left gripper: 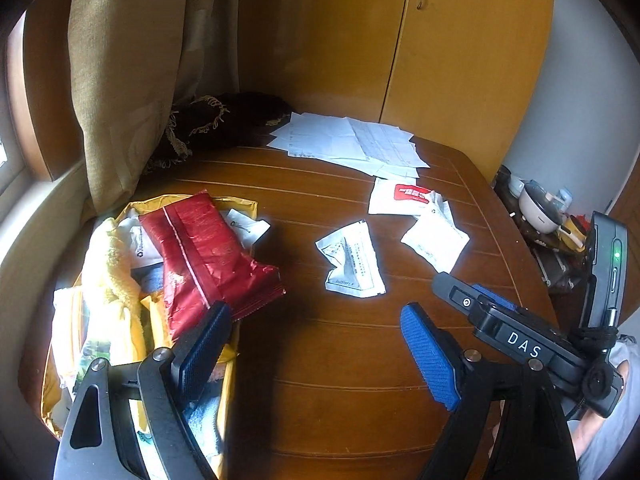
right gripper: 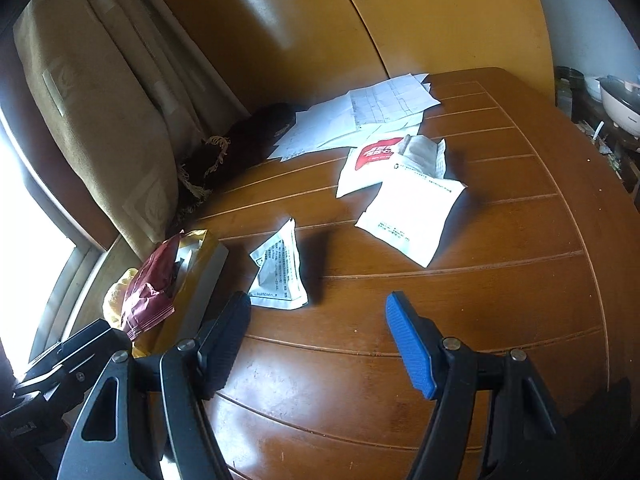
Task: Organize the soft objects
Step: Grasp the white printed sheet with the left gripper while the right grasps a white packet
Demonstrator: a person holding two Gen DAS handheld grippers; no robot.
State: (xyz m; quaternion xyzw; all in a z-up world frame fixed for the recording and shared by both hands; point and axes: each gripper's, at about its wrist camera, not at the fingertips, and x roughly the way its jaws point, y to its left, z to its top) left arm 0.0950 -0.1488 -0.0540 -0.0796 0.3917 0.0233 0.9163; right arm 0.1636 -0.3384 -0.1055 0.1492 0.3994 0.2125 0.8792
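Note:
A yellow box stands at the table's left edge. It holds a red foil packet, a yellow cloth, white packets and a blue cloth. On the table lie a crumpled white packet, a flat white packet and a white packet with a red label. My left gripper is open and empty, its left finger over the box. My right gripper is open and empty, just short of the crumpled packet.
Loose paper sheets lie at the table's far edge, with a dark fringed cloth beside them. A curtain hangs at the left, a wooden cupboard stands behind, and a cluttered low shelf stands at the right.

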